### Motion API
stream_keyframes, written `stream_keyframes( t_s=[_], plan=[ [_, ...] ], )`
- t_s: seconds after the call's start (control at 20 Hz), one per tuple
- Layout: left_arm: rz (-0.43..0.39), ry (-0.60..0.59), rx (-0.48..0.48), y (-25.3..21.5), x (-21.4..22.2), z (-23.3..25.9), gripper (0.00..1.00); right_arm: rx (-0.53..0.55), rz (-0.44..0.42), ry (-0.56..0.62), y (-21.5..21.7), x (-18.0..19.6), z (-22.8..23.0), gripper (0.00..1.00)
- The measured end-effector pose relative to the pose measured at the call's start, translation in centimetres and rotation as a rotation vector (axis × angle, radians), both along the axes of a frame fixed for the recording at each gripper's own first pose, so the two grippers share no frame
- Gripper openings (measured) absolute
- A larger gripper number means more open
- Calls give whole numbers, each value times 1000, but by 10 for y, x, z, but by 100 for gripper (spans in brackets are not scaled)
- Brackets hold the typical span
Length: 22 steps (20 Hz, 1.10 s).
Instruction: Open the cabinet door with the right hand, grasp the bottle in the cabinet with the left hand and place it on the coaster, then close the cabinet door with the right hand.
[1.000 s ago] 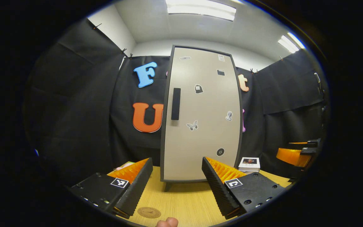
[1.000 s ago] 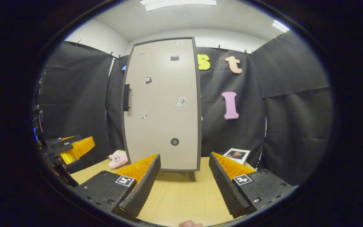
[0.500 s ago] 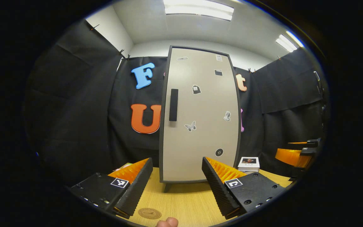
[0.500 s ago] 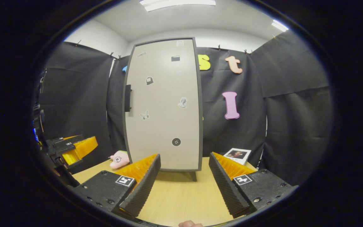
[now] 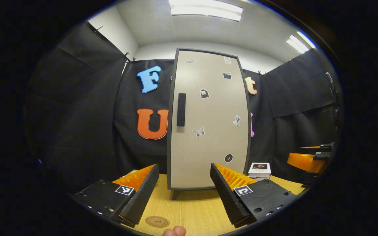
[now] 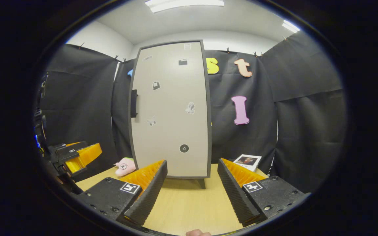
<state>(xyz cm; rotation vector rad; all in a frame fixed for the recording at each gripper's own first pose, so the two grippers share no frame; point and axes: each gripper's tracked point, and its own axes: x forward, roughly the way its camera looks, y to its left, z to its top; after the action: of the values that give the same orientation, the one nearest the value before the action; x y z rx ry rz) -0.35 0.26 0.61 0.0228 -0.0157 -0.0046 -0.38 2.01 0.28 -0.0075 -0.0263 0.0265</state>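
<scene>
- A tall cabinet [image 6: 171, 111] is seen standing upright on a wooden worktop [image 6: 189, 206], its door [image 5: 208, 121] shut flat.
- The door handle [image 6: 134, 103], a dark vertical bar, is set on the door's left edge at mid height, with its long axis running up and down. From the right gripper [image 6: 192, 186] it lies up and to the left, well apart from the fingers.
- The right gripper's fingers are spread apart and hold nothing.
- The left gripper [image 5: 184, 191] is likewise seen with fingers apart and empty, low over the worktop.
- A round coaster [image 5: 157, 221] lies on the worktop just in front of the left gripper.
- The bottle is hidden behind the shut door; its place inside cannot be told.
- The cabinet's feet are partly covered by the fingers.
</scene>
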Motion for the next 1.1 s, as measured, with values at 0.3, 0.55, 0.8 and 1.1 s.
stream_keyframes(
  t_s=[0.3,0.55,0.8,1.1],
  plan=[
    [10,12,17,3,-7,-2,95,-27,91,6,22,12,17,95],
    [25,15,31,6,-14,-5,95,-45,175,-2,48,39,43,94],
    [36,30,27,11,-24,-9,95,-62,272,-7,94,79,71,99],
    [47,28,37,24,-38,-8,95,-61,390,19,160,123,98,95]
  ],
)
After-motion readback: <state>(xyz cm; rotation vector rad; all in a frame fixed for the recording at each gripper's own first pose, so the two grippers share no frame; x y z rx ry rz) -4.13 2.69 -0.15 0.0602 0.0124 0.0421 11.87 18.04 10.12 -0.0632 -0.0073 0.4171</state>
